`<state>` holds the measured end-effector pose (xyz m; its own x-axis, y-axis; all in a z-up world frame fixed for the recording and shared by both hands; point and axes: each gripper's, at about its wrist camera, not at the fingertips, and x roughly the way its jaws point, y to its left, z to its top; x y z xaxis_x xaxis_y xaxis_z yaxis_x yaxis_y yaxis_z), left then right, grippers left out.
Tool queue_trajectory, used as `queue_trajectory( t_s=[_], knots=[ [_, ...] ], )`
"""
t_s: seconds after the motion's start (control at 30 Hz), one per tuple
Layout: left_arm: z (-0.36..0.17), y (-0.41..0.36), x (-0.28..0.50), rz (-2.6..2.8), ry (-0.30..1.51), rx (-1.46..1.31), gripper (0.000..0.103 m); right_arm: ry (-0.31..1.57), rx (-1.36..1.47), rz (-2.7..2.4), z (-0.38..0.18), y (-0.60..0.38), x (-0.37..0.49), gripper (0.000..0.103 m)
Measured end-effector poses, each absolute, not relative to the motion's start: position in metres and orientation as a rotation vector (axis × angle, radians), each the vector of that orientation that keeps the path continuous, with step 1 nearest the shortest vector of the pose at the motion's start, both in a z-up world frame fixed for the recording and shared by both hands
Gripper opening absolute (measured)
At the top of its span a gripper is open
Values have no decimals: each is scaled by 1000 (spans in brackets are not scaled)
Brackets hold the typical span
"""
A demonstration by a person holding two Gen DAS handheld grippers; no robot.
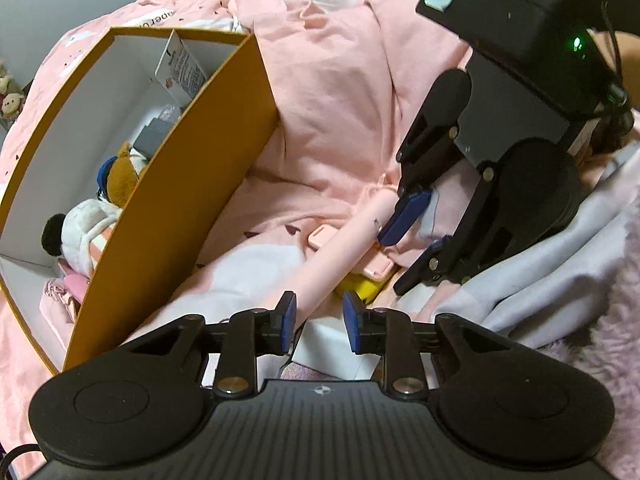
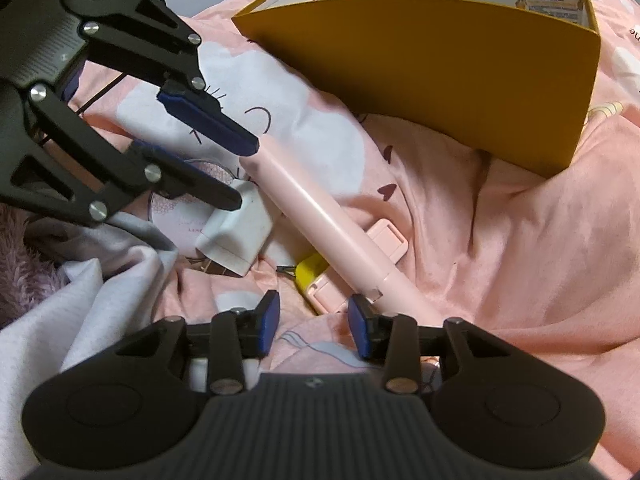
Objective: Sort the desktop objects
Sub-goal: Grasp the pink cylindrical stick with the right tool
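Pink stick (image 1: 340, 252) lies diagonally, lower centre to mid right in the left view; left gripper (image 1: 319, 322) at its near end, right gripper (image 1: 408, 236) at the far, fingers spread, neither pinching.

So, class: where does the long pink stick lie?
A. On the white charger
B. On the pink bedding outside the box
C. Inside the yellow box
B: the long pink stick rests on the pink bedding, beside the yellow box, not in it.

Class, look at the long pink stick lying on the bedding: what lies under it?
Under the pink stick lie a flat pink holder and a yellow item; the parts beneath the stick are hidden.
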<state>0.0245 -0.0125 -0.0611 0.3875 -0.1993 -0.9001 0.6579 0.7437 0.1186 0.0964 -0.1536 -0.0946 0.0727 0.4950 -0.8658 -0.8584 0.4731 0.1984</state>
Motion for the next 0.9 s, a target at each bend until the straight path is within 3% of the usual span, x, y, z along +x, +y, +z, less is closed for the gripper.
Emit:
queue_trajectory(
  t_s=[0.57, 0.9],
  knots=[
    [-53, -9, 29, -525, 1009, 454, 30, 983, -652, 900, -107, -117, 73, 23],
    [-54, -11, 29, -520, 1006, 463, 33, 811, -713, 851, -86, -117, 57, 22]
  ],
)
